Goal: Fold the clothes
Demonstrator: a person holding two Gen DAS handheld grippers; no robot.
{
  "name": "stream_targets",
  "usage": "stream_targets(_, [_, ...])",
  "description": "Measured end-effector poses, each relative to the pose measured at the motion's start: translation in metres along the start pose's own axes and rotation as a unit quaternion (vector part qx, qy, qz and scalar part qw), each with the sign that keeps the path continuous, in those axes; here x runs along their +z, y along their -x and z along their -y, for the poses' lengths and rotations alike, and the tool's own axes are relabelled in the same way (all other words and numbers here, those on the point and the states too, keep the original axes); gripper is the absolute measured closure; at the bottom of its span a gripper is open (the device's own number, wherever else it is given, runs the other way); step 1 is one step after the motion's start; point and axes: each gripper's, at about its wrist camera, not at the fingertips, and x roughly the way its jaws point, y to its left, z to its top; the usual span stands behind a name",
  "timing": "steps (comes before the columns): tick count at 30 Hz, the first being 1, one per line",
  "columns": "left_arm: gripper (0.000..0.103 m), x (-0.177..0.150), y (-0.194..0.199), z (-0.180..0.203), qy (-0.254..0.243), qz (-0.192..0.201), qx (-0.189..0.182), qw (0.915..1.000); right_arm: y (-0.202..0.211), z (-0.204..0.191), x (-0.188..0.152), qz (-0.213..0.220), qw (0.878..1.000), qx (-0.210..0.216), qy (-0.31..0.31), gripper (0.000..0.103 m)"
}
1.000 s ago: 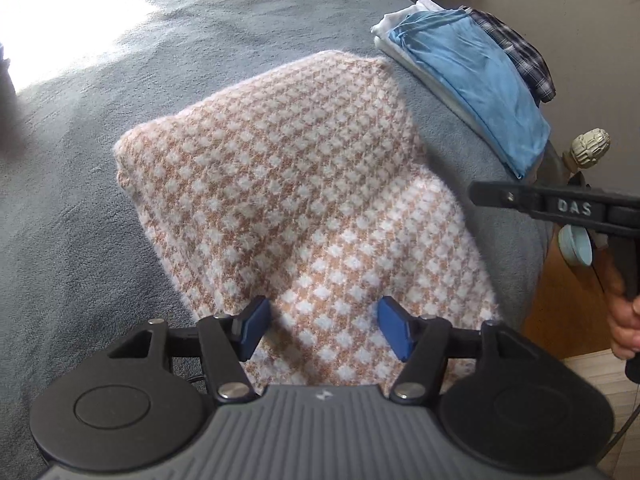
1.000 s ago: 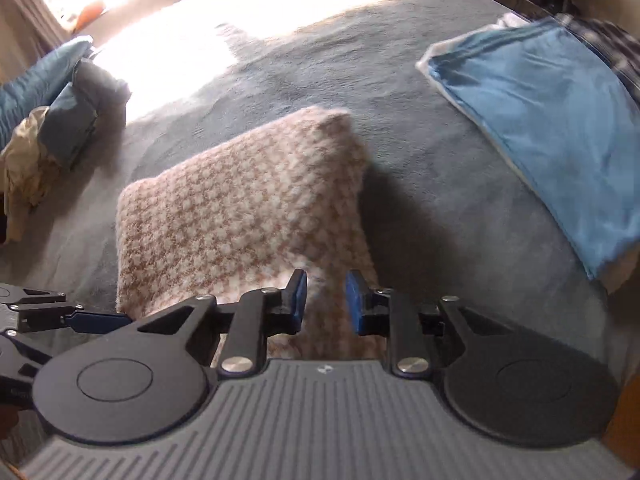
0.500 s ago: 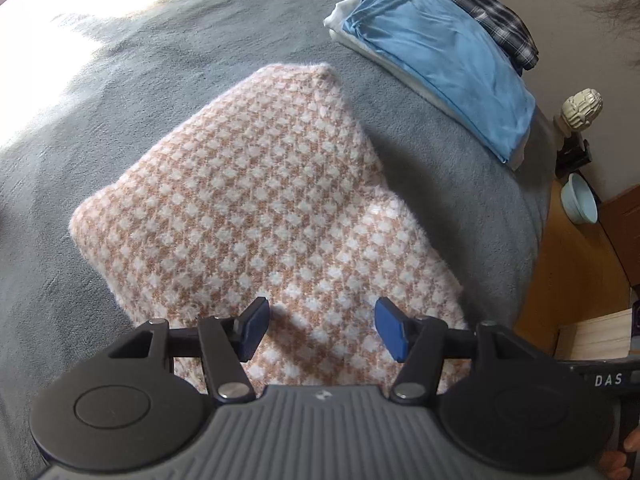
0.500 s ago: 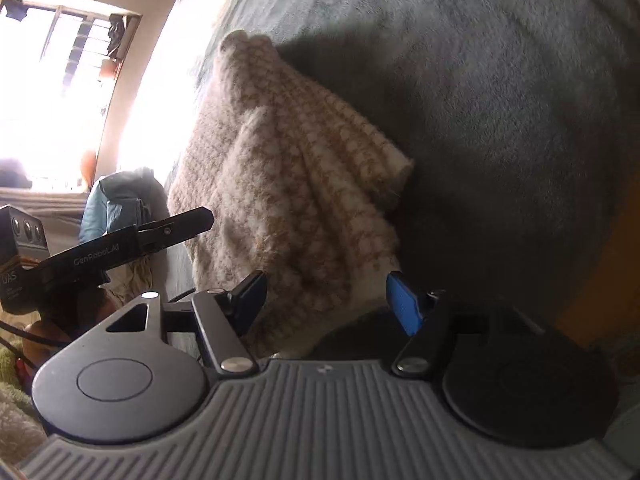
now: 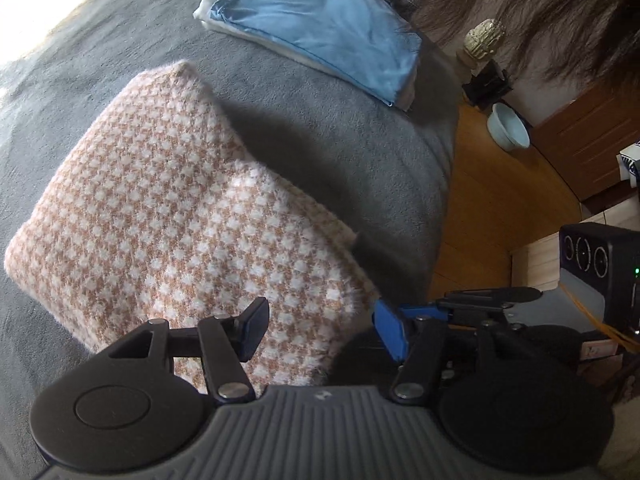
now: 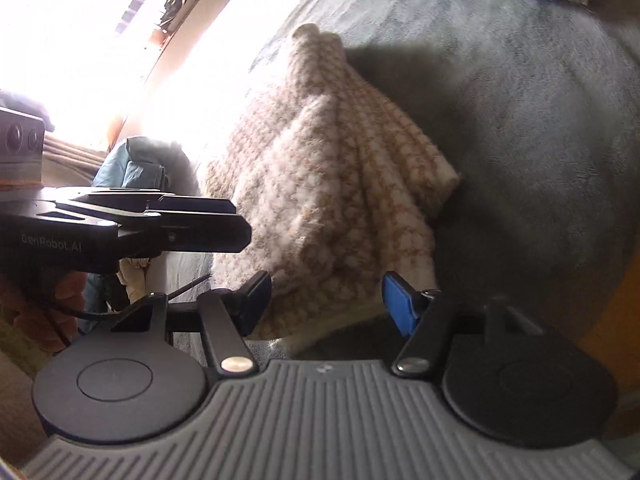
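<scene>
The folded knit (image 5: 176, 216) is laid on the bed (image 5: 320, 152), its long axis running away from the left gripper (image 5: 320, 330), whose jaws are spread above its near edge. The right gripper (image 6: 326, 304), jaws just narrowed slightly, is spread too, nothing pinched. The bowl (image 5: 509, 131) appears empty.

1. My sweater (image 5: 172, 216) is tan-and-white houndstooth
2. The bed cover (image 5: 320, 152) under it is grey
3. The top folded garment (image 5: 320, 20) is light blue
4. My hand-held gripper pads (image 5: 390, 334) are blue

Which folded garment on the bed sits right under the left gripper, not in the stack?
The tan-and-white checked knit, lying alone on the grey bedspread below the left gripper. The blue garment tops a separate stack at the far edge.
</scene>
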Motion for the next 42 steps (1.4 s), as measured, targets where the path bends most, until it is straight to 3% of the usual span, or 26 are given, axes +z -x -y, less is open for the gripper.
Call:
stream_targets(5, [0.044,-0.008,0.005,0.002,-0.024,-0.003,0.02,0.9995,-0.025,0.004,-0.003,-0.005,1.0,0.024,-0.002,0.039])
stream_targets(8, [0.044,-0.017,0.007,0.006,-0.062,-0.01,0.037,0.9973,-0.034,0.013,-0.002,-0.005,0.999,0.041,-0.007,0.025])
stream_targets(12, [0.043,-0.029,0.007,0.011,-0.121,-0.015,0.06,0.9907,-0.036,0.04,0.002,-0.014,0.992,0.109,-0.061,0.021])
stream_targets(15, [0.043,-0.037,0.006,0.013,-0.149,-0.013,0.069,0.9864,-0.032,0.062,0.008,0.009,0.972,0.191,-0.139,0.021])
stream_targets(17, [0.043,-0.043,0.004,0.017,-0.171,-0.008,0.075,0.9824,-0.03,0.075,0.011,0.024,0.956,0.223,-0.192,0.021])
stream_targets(21, [0.043,-0.049,-0.003,0.03,-0.221,0.003,0.089,0.9712,-0.045,0.087,0.02,0.009,0.933,0.233,-0.273,0.02])
stream_targets(25, [0.041,-0.053,-0.016,0.043,-0.254,0.007,0.112,0.9606,-0.063,0.087,0.02,-0.005,0.9,0.245,-0.36,0.011])
stream_targets(27, [0.041,-0.056,-0.023,0.049,-0.269,0.014,0.124,0.9549,-0.066,0.084,0.023,-0.008,0.893,0.24,-0.382,0.011])
stream_targets(34, [0.032,-0.063,-0.042,0.066,-0.307,0.027,0.156,0.9385,-0.068,0.056,0.042,-0.037,0.923,0.162,-0.347,0.011])
stream_targets(36, [0.024,-0.066,-0.049,0.07,-0.317,0.022,0.16,0.9344,-0.076,0.052,0.044,-0.045,0.916,0.168,-0.363,0.0])
stream_targets(40, [0.021,-0.07,-0.058,0.077,-0.339,0.025,0.191,0.9211,-0.08,0.042,0.053,-0.063,0.903,0.192,-0.378,0.0])
stream_targets(42, [0.019,-0.07,-0.058,0.079,-0.337,0.035,0.207,0.9178,-0.075,0.037,0.059,-0.065,0.892,0.23,-0.385,0.0])
